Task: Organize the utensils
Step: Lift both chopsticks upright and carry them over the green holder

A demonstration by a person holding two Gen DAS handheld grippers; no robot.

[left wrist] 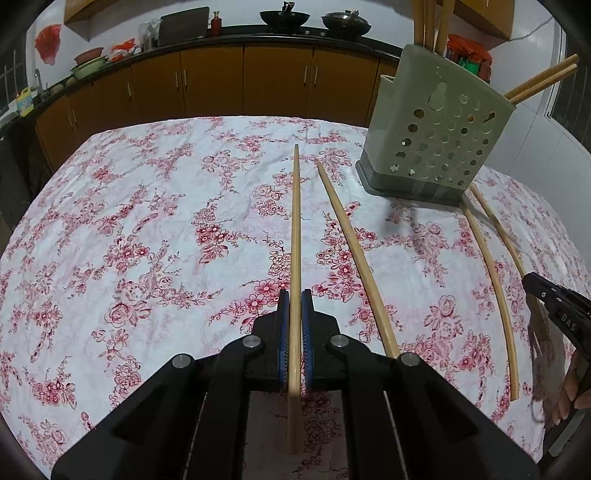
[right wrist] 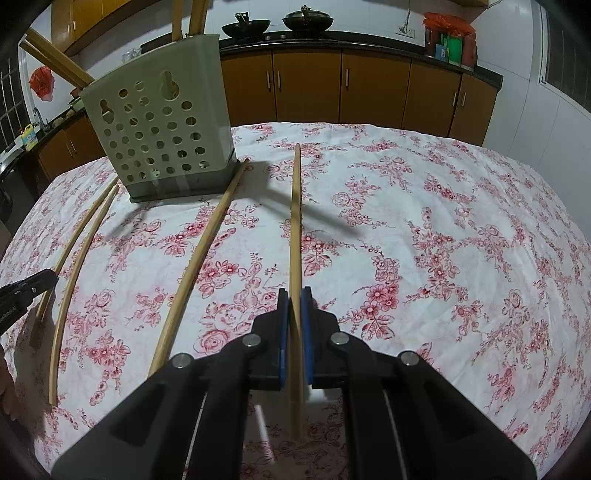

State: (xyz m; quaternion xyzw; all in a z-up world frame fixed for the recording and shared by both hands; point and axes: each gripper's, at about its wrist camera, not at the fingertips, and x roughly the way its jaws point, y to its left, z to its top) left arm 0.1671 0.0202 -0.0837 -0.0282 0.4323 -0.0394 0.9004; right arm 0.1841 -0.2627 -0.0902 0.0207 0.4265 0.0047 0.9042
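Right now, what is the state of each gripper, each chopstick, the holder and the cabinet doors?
left gripper, shut on left chopstick
right gripper, shut on right chopstick
first loose chopstick, lying flat on the tablecloth
second loose chopstick, lying flat
utensil holder, upright, with stored chopsticks standing in it
cabinet doors, shut

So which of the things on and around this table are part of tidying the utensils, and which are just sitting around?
Part of the job:
- chopstick clamped in the left tool
- chopstick clamped in the right tool
- loose chopsticks on the tablecloth
- perforated utensil holder, some chopsticks already in it

Just lying about:
- woks on the counter
- red bag on the wall
- cabinets
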